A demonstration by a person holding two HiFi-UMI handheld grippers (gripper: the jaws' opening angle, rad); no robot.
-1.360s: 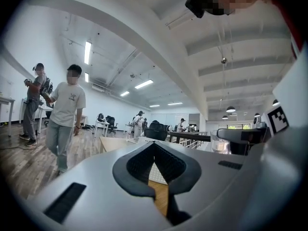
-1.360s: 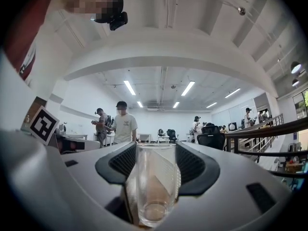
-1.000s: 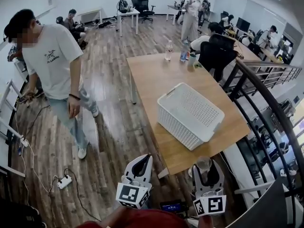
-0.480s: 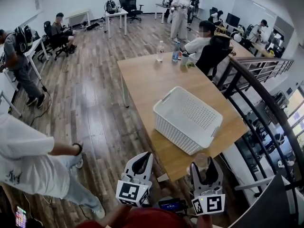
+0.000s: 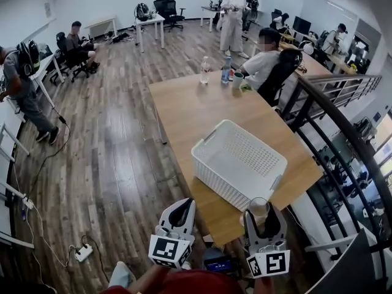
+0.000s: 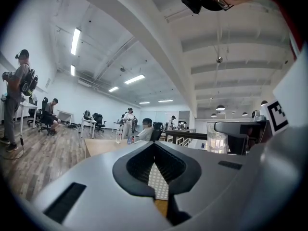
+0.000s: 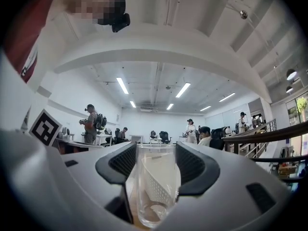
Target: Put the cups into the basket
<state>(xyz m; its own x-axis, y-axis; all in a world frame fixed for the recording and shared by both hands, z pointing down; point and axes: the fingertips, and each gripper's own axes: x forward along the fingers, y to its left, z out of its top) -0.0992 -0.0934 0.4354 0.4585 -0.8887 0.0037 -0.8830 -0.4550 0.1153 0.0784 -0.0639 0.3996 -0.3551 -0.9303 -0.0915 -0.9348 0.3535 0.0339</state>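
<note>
I am holding the clear glass cup (image 5: pixel 259 209) upright between my right gripper's (image 7: pixel 155 170) jaws, just short of the white perforated plastic basket (image 5: pixel 211 176). I should be lifting it level, well over the near rim. My left gripper (image 6: pixel 156 166) is hanging closed and empty.

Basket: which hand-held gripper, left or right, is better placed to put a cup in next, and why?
Right, most likely. The right hand-held gripper is shut on a clear cup near the white basket; the left hand-held gripper is shut and empty.
</note>
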